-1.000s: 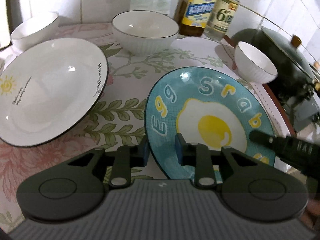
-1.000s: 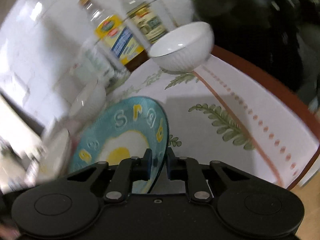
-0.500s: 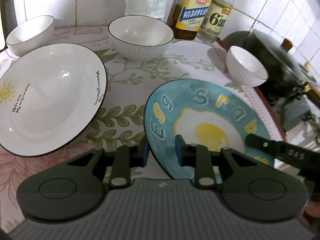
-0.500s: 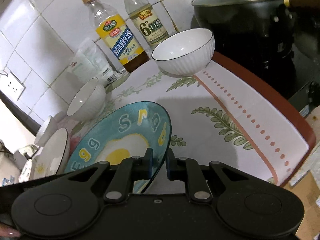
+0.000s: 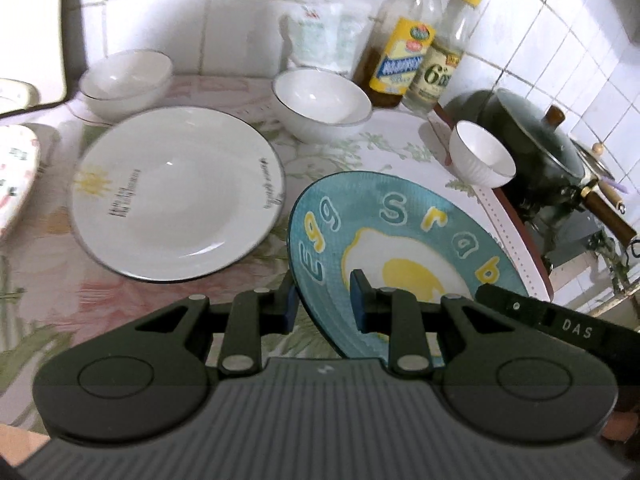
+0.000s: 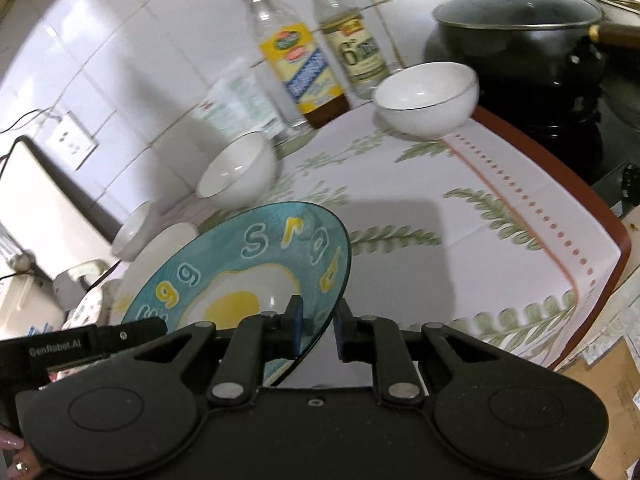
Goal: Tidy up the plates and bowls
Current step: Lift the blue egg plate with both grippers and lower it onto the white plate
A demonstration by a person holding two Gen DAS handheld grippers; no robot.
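Observation:
A blue plate [image 5: 400, 232] with a fried-egg picture hangs tilted above the flowered tablecloth [image 5: 120, 292]. My left gripper [image 5: 324, 304] is shut on its near rim. My right gripper [image 6: 318, 326] grips the same blue plate [image 6: 256, 264] at its right rim; its jaws are opening slightly, with the rim still between the pads. A large white plate [image 5: 176, 196] lies flat to the left. White bowls stand behind: one at the back left [image 5: 124, 78], one in the middle [image 5: 322, 104] and a small one [image 5: 480, 158] at the right.
Two bottles [image 5: 400, 56] and a plastic bag [image 5: 320, 40] stand against the tiled wall. A dark lidded pot [image 5: 532, 148] sits on the stove past the table's right edge. A patterned plate [image 5: 16, 176] lies at the far left.
Both grippers have risen with the blue plate between them, and it now hangs higher above the cloth. The table things look farther away.

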